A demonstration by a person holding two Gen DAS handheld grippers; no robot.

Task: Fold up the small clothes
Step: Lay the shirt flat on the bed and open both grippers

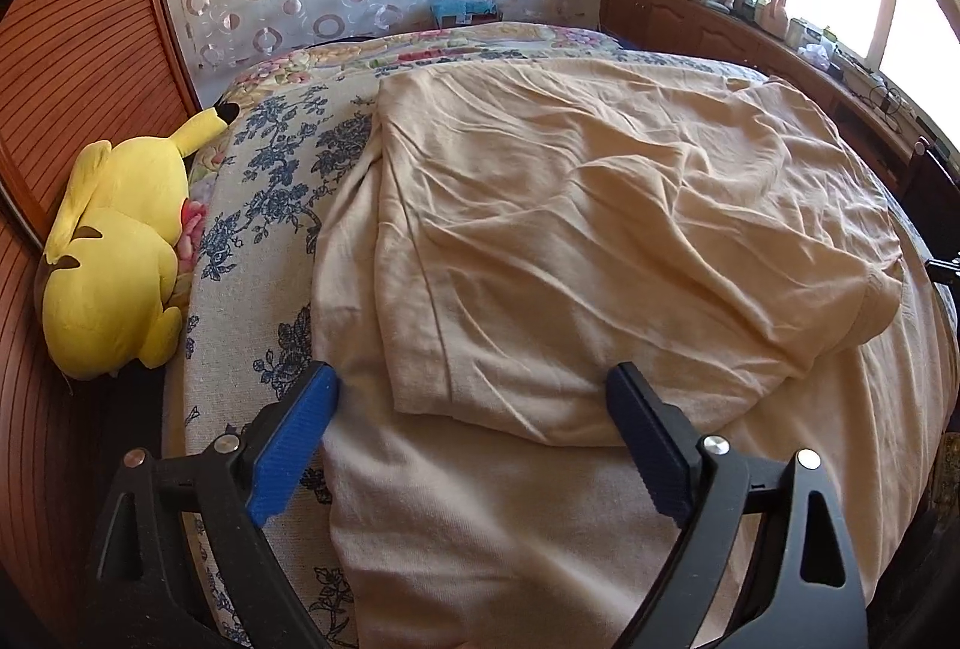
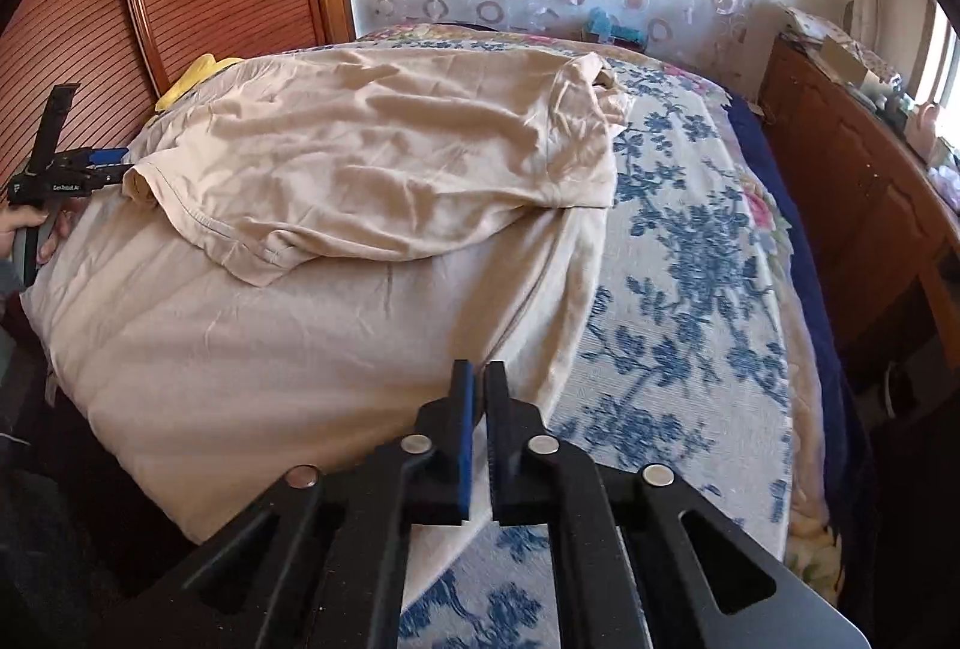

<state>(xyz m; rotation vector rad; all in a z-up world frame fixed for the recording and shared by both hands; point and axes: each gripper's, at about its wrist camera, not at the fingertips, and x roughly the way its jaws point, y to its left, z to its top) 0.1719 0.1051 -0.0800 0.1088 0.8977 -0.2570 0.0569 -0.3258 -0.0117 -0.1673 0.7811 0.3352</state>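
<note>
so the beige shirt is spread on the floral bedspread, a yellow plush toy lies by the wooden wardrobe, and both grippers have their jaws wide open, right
Not quite. Only the left gripper has its jaws wide open, as the left wrist view shows. The right gripper has its jaws closed together, with nothing visibly between them, as the right wrist view shows. The beige shirt does lie on the floral bedspread, and the yellow plush toy lies by the wooden wardrobe.

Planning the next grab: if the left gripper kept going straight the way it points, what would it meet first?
Probably the beige shirt: the open left gripper points down at its folded-over near edge, which lies between the jaws, on the bed. Depth is hard to judge.
</note>
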